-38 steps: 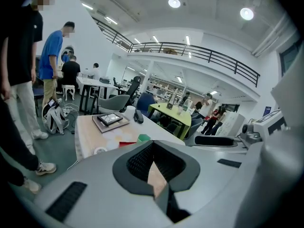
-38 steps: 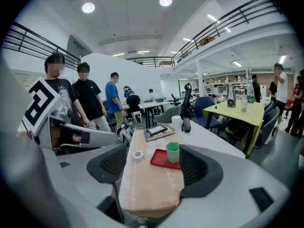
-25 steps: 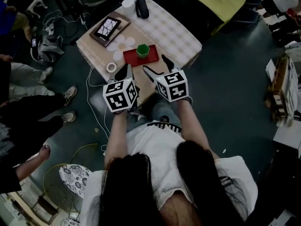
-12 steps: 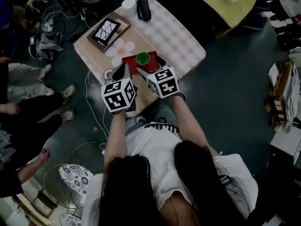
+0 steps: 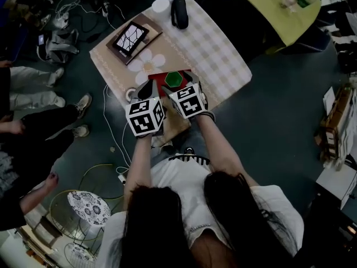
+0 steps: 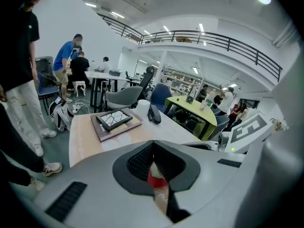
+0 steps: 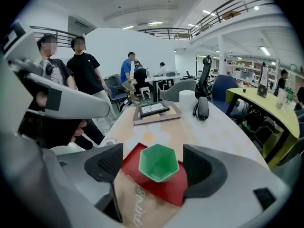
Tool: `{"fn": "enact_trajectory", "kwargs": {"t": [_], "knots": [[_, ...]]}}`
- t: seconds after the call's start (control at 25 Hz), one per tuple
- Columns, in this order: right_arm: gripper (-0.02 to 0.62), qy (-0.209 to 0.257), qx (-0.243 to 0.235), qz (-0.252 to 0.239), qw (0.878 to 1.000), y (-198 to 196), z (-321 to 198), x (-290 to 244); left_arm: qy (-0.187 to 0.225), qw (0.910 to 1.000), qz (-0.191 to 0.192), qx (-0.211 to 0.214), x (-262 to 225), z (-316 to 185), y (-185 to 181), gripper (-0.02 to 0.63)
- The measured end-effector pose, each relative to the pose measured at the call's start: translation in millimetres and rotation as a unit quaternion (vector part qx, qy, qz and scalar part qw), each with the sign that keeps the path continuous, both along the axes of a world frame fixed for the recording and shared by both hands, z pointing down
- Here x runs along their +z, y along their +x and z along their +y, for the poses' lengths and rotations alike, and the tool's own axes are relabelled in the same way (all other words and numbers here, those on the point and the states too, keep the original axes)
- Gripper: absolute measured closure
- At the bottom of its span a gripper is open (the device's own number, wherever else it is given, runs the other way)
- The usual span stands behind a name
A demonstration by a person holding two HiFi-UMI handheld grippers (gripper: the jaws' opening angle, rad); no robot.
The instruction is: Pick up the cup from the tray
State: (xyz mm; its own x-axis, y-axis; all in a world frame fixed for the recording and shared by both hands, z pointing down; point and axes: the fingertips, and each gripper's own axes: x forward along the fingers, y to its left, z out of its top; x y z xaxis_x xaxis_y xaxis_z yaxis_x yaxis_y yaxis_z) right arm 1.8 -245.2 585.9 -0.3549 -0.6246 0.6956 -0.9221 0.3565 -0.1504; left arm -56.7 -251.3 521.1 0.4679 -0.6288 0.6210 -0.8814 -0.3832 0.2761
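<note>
**Right hand-held gripper** (image 7: pixel 153 156). We read its jaws as spread apart, one on each side of the cup (image 7: pixel 158 163). A clear gap shows between each jaw and the cup wall, so nothing is gripped.

**Cup and tray.** The cup is green, six-sided and open at the top. It stands upright on the red tray (image 7: pixel 167 193). The tray lies flat on the worktop (image 5: pixel 215 41), which carries a pale checked cloth. A brown sheet (image 7: pixel 137 208) with script lettering lies against the tray's near edge.

**Left hand-held gripper** (image 6: pixel 153 142). We read its jaws as closed, with the tips meeting and nothing held between them. Through the opening behind the tips we see part of the red tray and the brown sheet. In the head view this gripper sits just left of the right one, at the tray's near left corner, close to a roll of tape (image 5: pixel 131 94).

**Other items on the worktop.** Beyond the tray we note a white flower-shaped mat (image 5: pixel 149 65), then a framed panel (image 5: pixel 129 36) resting on a brown board. At the far end stand a white cylinder (image 5: pixel 160 5) and, just beside it, a dark elongated object (image 5: pixel 179 11). We cannot tell what that object is.

**Surroundings.** Several people stand on the floor to the left of the worktop.
</note>
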Motion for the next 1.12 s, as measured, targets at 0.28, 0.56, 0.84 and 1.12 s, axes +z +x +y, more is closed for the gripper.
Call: {"fn": "enact_trajectory", "kwargs": {"t": [0.28,0.56,0.84,1.12], "knots": [[0.219,-0.028,-0.018,0.017,0.999,-0.2,-9.8,24.6,-0.024,0.9995,-0.002,-0.021,19.4,-13.5,-1.4,0.601],[0.219,-0.042,-0.031,0.027,0.998,-3.8,-16.9,35.4,-0.036,0.9989,-0.004,-0.029,26.0,-21.9,0.3,0.601],[0.221,-0.060,-0.051,0.039,0.996,-5.8,-12.9,44.4,-0.043,0.9987,-0.003,-0.025,31.7,-22.4,8.9,0.601],[0.224,-0.066,-0.055,0.051,0.995,-6.5,-11.7,49.3,-0.046,0.9985,-0.002,-0.028,33.4,-25.0,11.2,0.601]]}}
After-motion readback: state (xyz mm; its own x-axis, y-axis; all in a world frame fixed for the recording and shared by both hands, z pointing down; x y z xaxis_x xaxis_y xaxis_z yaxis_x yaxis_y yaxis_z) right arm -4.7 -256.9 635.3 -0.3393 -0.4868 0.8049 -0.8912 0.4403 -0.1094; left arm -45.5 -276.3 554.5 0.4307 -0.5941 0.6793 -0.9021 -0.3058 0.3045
